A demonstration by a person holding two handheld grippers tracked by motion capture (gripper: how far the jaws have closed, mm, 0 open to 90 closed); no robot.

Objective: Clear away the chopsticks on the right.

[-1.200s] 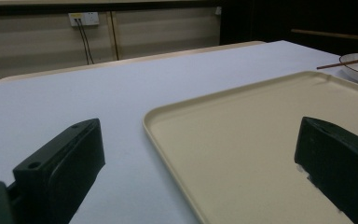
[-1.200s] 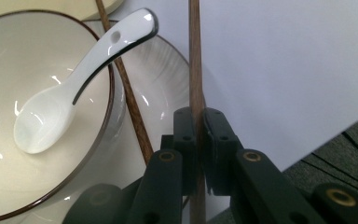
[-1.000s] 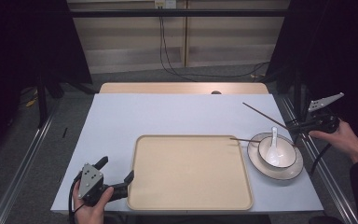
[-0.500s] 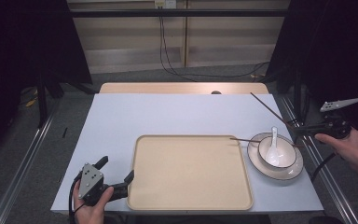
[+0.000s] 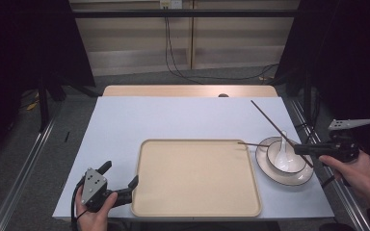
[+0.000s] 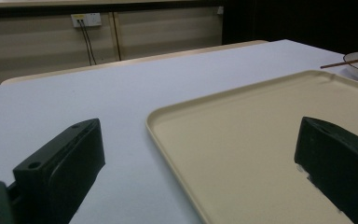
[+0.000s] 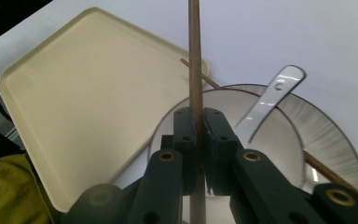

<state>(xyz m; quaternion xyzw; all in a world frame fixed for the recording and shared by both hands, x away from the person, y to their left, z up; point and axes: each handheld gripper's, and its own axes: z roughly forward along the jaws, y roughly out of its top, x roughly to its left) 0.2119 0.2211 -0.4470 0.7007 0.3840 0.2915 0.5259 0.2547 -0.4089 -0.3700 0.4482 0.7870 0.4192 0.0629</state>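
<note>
My right gripper (image 5: 299, 149) is shut on a dark wooden chopstick (image 5: 270, 122), which slants up and away over the white bowl (image 5: 273, 161). In the right gripper view the jaws (image 7: 199, 116) pinch this chopstick (image 7: 195, 56) near its lower end. The bowl holds a white spoon (image 5: 283, 147) and sits on a dark-rimmed plate (image 5: 306, 177). A second chopstick (image 5: 251, 144) lies across the plate's far-left rim. My left gripper (image 5: 120, 174) is open at the near-left corner of the beige tray (image 5: 197, 192), with one jaw over the table and the other over the tray (image 6: 261, 130).
The white table (image 5: 183, 118) ends close behind the right hand. A wooden strip (image 5: 188, 90) runs along the far edge. Cables (image 5: 171, 43) hang down the wall behind. Metal rails (image 5: 19, 178) flank the table on the floor.
The right hand has drawn back towards the near right side with the chopstick still gripped, so the stick now crosses over the bowl. The left gripper has not moved.
</note>
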